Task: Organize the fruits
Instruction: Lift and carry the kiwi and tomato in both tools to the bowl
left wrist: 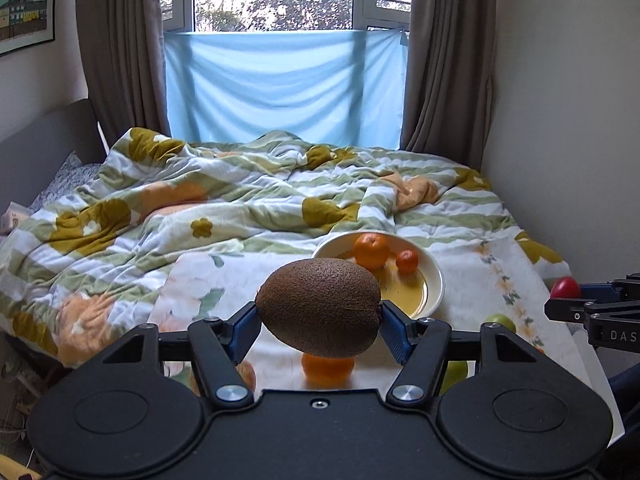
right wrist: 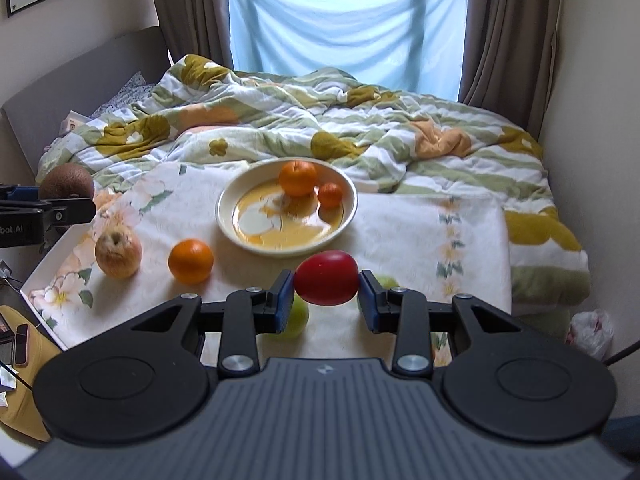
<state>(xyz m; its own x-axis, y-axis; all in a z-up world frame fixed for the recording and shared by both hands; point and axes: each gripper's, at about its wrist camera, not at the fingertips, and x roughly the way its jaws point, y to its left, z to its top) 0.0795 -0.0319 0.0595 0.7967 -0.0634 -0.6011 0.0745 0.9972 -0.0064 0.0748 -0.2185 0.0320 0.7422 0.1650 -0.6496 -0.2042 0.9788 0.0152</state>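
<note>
My left gripper (left wrist: 318,322) is shut on a large brown kiwi (left wrist: 320,308), held above the tray; the same kiwi (right wrist: 66,182) shows at the left edge of the right wrist view. My right gripper (right wrist: 326,294) is shut on a red fruit (right wrist: 326,278), also seen as a red fruit (left wrist: 565,288) at the right of the left wrist view. A cream bowl (right wrist: 240,236) holds a big orange (right wrist: 297,178) and a small tangerine (right wrist: 330,195). On the floral cloth lie a loose orange (right wrist: 190,261), a blotchy apple (right wrist: 118,254) and two green apples (right wrist: 296,316), partly hidden behind the fingers.
A white tray (right wrist: 44,270) with a floral cloth lies on a bed under a rumpled flowered quilt (right wrist: 360,120). A wall runs close on the right. Phones and clutter (right wrist: 20,344) lie at lower left; a plastic bag (right wrist: 592,332) lies at lower right.
</note>
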